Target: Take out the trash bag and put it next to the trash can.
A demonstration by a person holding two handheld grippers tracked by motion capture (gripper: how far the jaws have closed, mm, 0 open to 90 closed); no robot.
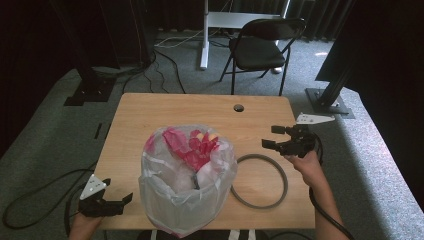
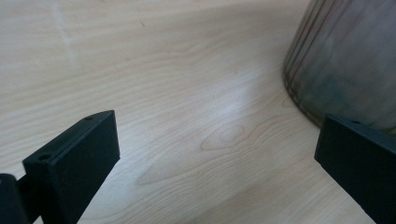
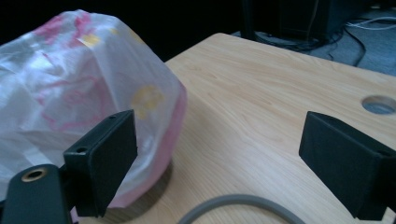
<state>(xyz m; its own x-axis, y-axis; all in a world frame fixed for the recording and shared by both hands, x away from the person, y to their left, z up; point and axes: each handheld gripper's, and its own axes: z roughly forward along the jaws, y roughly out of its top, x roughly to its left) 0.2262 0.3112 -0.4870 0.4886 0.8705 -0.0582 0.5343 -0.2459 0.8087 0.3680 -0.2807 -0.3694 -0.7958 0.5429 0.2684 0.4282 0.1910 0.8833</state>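
Note:
A bin lined with a translucent plastic bag [image 1: 187,185] stands at the front middle of the wooden table [image 1: 150,112]. Pink, red and yellow wrappers [image 1: 192,145] fill its top. A grey ring [image 1: 286,181] lies flat on the table just right of the bin. My left gripper [image 1: 120,189] hovers at the front left corner, open, jaws empty and aimed toward the bin. In the left gripper view the bin's ribbed wall [image 2: 345,60] sits at upper right of the open left gripper [image 2: 217,140]. My right gripper [image 1: 268,136] hangs open and empty above the ring's far side. The right gripper view has the bag [image 3: 79,79] left of the right gripper [image 3: 217,135] and the ring [image 3: 238,203] below.
A round cable hole [image 1: 238,107] sits near the table's far edge. Behind the table stand a black folding chair [image 1: 262,47] and a white post [image 1: 204,35]. Black stand bases [image 1: 90,90] and cables [image 1: 30,200] lie on the carpet around the table.

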